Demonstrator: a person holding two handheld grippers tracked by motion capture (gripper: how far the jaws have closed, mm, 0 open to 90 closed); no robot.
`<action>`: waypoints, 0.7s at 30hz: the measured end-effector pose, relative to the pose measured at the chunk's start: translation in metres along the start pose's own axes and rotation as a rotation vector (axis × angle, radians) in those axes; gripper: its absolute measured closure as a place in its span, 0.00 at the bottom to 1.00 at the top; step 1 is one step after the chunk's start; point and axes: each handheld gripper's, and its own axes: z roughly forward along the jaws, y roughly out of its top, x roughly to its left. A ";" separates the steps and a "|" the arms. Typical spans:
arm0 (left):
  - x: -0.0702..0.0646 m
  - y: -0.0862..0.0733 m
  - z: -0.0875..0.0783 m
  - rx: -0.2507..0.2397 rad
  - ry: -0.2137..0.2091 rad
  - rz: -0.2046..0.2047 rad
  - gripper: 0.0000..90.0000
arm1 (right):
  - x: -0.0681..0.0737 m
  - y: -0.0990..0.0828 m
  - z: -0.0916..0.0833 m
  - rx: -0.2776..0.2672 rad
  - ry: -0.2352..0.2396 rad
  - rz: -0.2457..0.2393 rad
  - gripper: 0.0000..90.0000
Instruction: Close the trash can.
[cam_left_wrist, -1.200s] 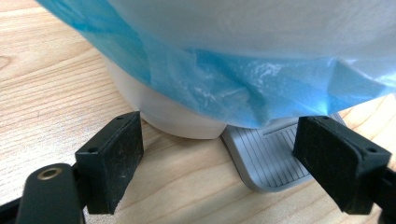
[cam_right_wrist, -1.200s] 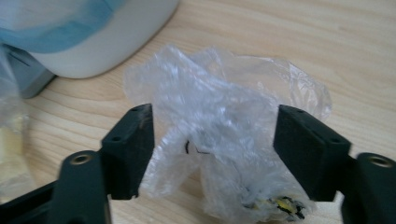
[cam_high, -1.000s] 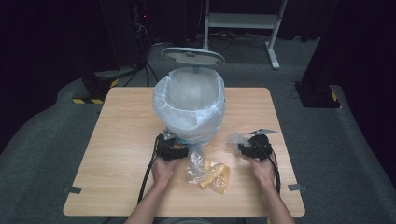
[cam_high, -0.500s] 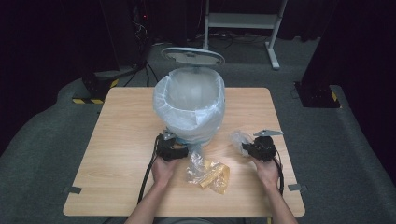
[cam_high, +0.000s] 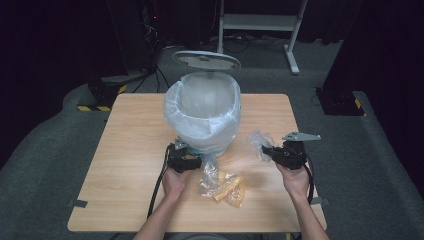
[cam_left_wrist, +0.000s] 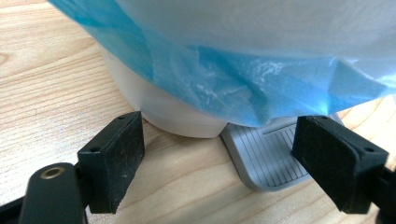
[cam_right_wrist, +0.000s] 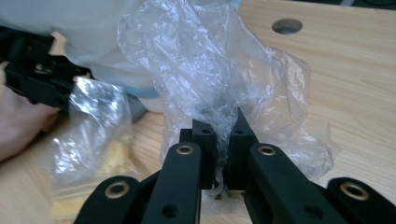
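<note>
The lined bin (cam_high: 203, 117) blocks the table's middle; bare wood (cam_high: 125, 150) lies open on both sides

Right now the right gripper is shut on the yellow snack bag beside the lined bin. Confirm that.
Not the snack bag: the right gripper is shut on a crumpled clear plastic wrapper, as the right gripper view shows. The yellow snack bag lies on the table, ungripped, beside the lined bin.
</note>
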 end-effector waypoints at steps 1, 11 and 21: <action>0.000 0.000 0.000 0.001 0.003 0.005 0.19 | 0.001 0.002 -0.002 -0.005 0.006 0.002 0.96; 0.001 0.000 0.000 -0.005 0.006 0.002 0.20 | 0.013 0.025 -0.022 -0.046 0.061 -0.018 0.96; 0.001 0.000 0.000 -0.008 -0.002 -0.008 0.20 | 0.031 0.059 -0.045 -0.078 0.120 -0.052 0.96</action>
